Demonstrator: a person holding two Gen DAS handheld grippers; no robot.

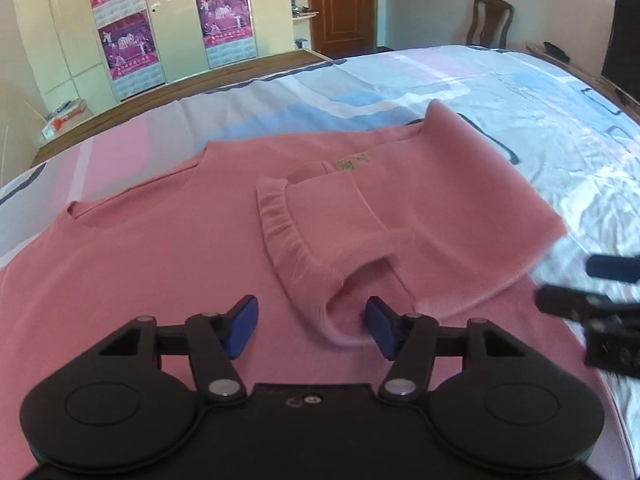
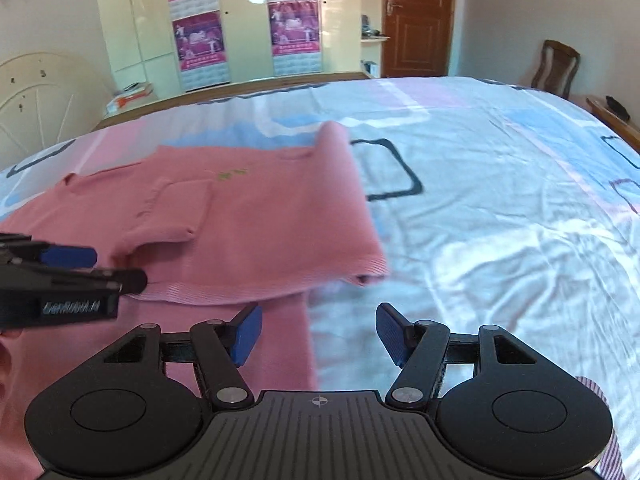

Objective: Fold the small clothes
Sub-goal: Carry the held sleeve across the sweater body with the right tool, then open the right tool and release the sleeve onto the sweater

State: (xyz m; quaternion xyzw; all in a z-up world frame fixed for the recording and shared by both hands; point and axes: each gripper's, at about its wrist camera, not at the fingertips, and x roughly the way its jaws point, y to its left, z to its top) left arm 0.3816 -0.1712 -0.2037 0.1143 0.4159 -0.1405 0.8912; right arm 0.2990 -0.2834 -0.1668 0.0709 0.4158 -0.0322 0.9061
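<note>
The left gripper [image 1: 312, 328] is hovering with its jaws spread wide over the near part of the pink sweater [image 1: 160, 272] — gripping nothing, its pad just beside the ribbed cuff [image 1: 280, 232] of the folded-in sleeve. The right gripper [image 2: 319, 334] is likewise gaping, empty, over the sweater's right edge. Beyond, the sweater is lying partly folded on the patterned bed [image 2: 500, 200], with a wardrobe [image 2: 240, 20] standing behind.

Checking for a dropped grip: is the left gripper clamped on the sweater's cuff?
No: the left gripper is open, its blue pads spread wide, and the pink sweater's ribbed cuff lies loose between them.
</note>
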